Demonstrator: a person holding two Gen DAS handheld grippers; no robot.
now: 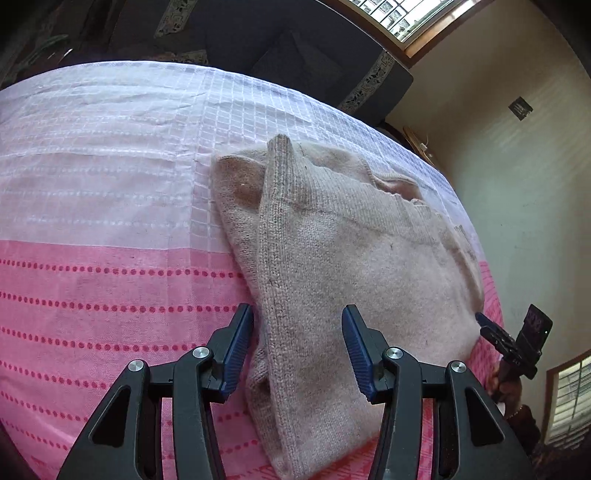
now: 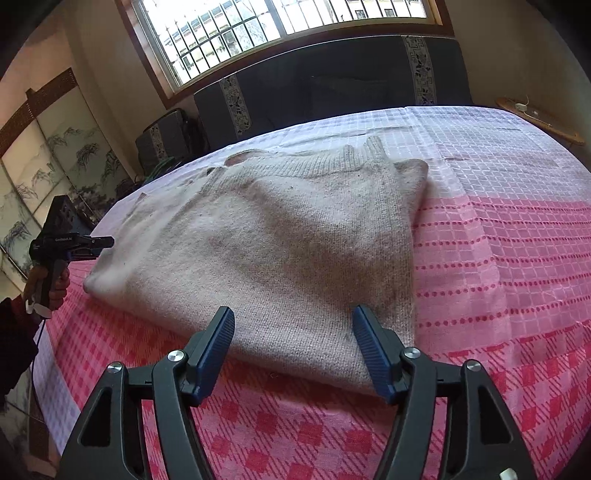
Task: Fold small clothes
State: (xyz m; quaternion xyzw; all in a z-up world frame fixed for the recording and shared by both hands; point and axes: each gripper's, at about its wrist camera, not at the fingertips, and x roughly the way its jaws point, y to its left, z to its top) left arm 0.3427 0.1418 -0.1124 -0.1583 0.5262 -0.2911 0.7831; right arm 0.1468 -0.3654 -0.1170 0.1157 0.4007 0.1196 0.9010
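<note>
A small beige knitted sweater (image 1: 354, 258) lies folded on the pink and white bedspread (image 1: 103, 229), with a sleeve laid lengthwise over its left side. It also shows in the right wrist view (image 2: 266, 251). My left gripper (image 1: 297, 317) is open and empty, its fingers straddling the sweater's near left edge just above it. My right gripper (image 2: 293, 319) is open and empty above the sweater's near edge. The right gripper also shows at the far right of the left wrist view (image 1: 484, 321), and the left gripper at the left of the right wrist view (image 2: 105, 243).
The bedspread (image 2: 498, 258) covers a wide bed. A dark headboard (image 2: 332, 85) and a window (image 2: 258, 26) stand behind it. A wooden side table (image 2: 535, 122) sits at the back right. A painted screen (image 2: 48, 158) stands at the left.
</note>
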